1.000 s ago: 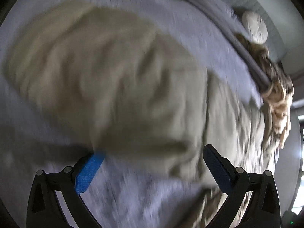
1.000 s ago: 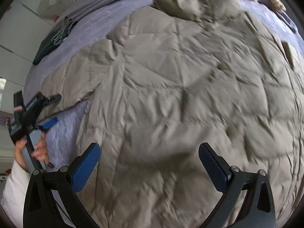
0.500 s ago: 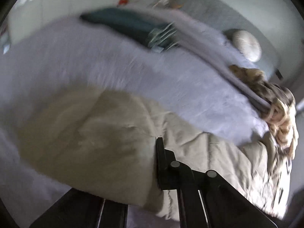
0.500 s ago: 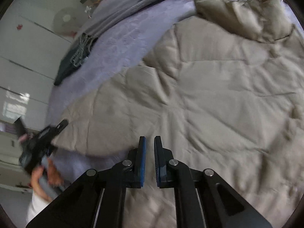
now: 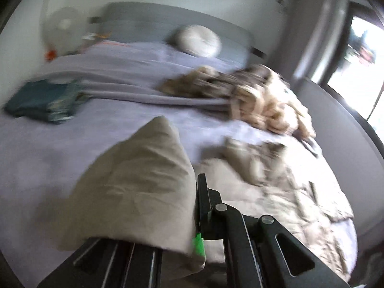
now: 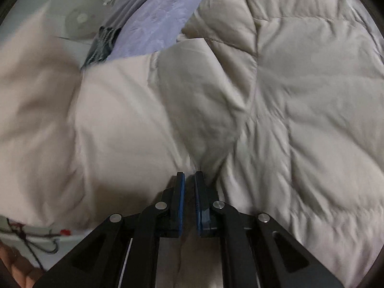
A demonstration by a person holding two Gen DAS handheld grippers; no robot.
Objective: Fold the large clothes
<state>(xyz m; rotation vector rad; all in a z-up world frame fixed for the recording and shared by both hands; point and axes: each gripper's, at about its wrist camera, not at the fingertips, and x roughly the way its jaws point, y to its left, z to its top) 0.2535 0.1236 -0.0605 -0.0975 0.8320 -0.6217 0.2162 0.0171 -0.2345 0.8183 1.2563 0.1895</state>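
From the left wrist, the left gripper (image 5: 195, 206), wide open 1 second ago, has clamped a corner of the beige quilted coat (image 5: 144, 187) and lifted it off the lilac bedsheet (image 5: 72, 129). From the right wrist, the right gripper (image 6: 189, 180) has also closed to a narrow slit, pinching a ridge of the coat (image 6: 300, 96), which is spread on the bed. The first fold looks underway.
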